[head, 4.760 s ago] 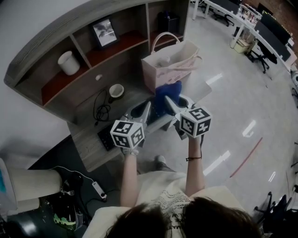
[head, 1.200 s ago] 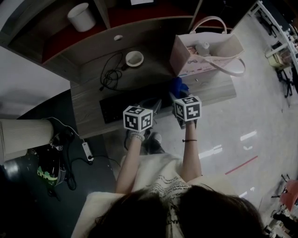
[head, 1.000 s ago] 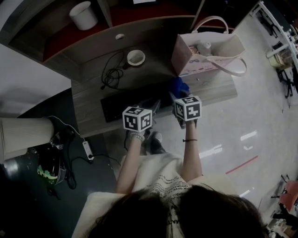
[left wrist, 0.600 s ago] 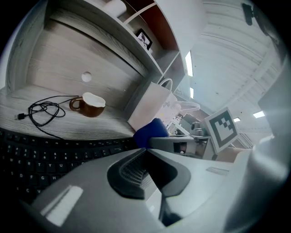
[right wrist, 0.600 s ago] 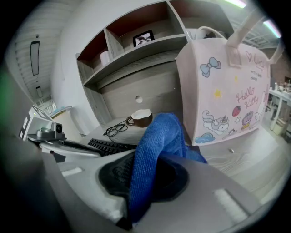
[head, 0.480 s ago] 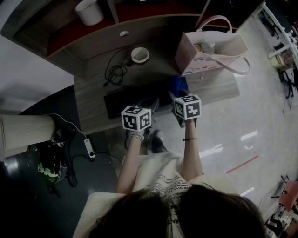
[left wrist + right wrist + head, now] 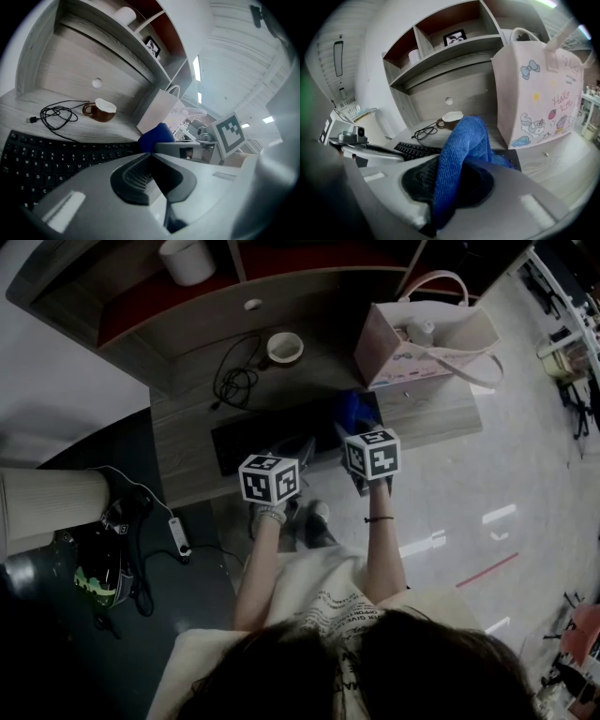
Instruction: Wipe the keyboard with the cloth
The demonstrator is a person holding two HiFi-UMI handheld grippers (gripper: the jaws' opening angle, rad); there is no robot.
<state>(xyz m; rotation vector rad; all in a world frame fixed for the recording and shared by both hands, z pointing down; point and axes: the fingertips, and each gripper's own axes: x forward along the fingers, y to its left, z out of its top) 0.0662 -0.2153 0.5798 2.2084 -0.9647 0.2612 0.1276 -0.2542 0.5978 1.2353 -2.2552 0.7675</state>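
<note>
Jaws: left gripper closed, empty | right gripper clamps one cloth | one keyboard

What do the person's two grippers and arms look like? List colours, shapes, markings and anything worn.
The left gripper and right gripper are smooth grey, with dark ribbed pads inside the fingers. Each carries a white cube with black square markers. The person wears a pale printed T-shirt, a thin dark wristband on the right and a light bracelet on the left.
</note>
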